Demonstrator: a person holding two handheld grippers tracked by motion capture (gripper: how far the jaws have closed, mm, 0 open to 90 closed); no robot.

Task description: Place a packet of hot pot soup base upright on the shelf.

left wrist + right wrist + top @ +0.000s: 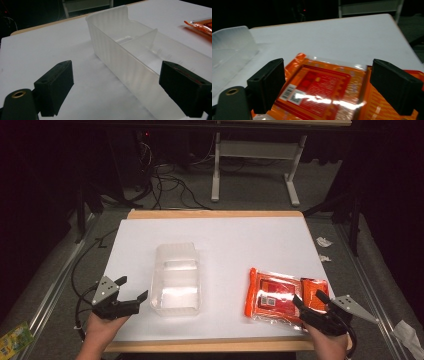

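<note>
Looking like nothing's started: the clear bin point(176, 279) sits empty and the orange packets point(280, 296) lie flat on the worktop point(225, 235). Left gripper point(131, 296) and right gripper point(309, 298) both hover wide open, holding nothing.

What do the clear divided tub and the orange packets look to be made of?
Translucent divided tub: likely thin moulded plastic with a frosted, faintly ribbed finish, since the table shows through its walls. Orange packets: glossy plastic film, probably printed sachets in a clear wrap, with bright glare streaks.
</note>
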